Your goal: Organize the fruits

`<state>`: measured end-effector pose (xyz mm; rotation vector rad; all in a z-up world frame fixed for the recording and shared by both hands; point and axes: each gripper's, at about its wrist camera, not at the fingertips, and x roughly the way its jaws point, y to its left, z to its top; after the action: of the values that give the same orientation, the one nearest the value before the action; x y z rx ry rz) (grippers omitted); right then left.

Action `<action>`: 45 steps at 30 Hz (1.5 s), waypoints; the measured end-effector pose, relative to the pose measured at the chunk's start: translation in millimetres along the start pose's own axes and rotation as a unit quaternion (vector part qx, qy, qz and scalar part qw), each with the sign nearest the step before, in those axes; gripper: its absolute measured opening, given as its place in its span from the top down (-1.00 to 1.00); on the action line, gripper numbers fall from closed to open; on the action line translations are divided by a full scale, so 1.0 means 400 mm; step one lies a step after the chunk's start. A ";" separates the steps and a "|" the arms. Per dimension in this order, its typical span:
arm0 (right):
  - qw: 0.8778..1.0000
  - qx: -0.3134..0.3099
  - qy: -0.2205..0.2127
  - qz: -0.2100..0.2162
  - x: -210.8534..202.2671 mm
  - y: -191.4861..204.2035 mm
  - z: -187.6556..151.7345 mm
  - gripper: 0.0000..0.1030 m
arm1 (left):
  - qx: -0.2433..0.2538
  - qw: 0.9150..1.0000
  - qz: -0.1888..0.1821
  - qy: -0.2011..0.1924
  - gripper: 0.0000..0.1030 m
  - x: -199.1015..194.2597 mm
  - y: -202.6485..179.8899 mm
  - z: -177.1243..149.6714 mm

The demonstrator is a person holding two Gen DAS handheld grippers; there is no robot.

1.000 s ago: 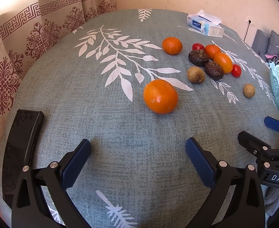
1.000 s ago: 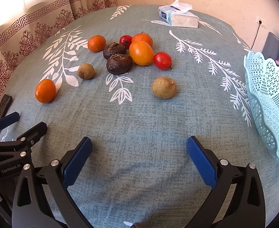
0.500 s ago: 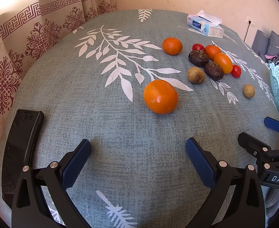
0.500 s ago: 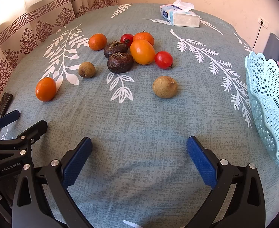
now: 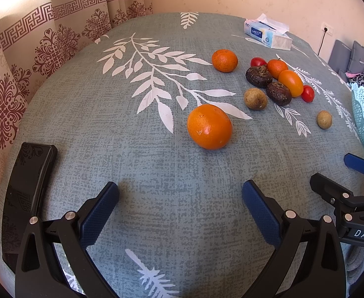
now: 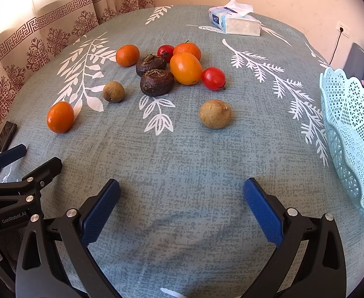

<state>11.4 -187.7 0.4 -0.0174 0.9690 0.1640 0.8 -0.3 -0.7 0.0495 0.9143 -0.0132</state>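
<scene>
The left tongs (image 5: 180,196) are hanging low over the table (image 5: 107,149), spread wide with nothing between them. The right tongs (image 6: 182,196) are hanging over the table too, also spread wide and not pinching anything. The fruits are lying on the gray cloth with white leaves. A big orange (image 5: 209,126) is sitting alone, just past the left tongs. Far from it, a small orange (image 5: 224,60) is sitting by itself. To the right of that, a bunch of fruits is lying close together: two dark brown fruits (image 6: 157,82), a yellow-orange fruit (image 6: 185,68), another orange (image 6: 188,49) behind it, and two red tomatoes (image 6: 213,78). The near dark fruit and the yellow-orange fruit are touching. A little tan fruit (image 6: 113,92) is sitting left of the bunch. A bigger tan fruit (image 6: 215,114) is sitting nearer, past the right tongs. A light blue basket (image 6: 350,129) with holes is standing at the right side of the table, well apart from the fruits. I cannot tell what is inside it. A tissue box (image 6: 234,22) is lying at the far side. A black flat thing (image 5: 28,188) is lying at the left edge.
</scene>
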 end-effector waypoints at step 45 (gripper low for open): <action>0.998 0.012 -0.053 0.017 -0.067 -0.061 0.024 -0.70 | 0.002 0.998 -0.062 -0.018 -0.03 0.052 -0.024 0.113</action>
<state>7.7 -214.5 26.5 0.0299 0.8648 0.1822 49.0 -11.7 10.0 -0.0045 0.8794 -0.1312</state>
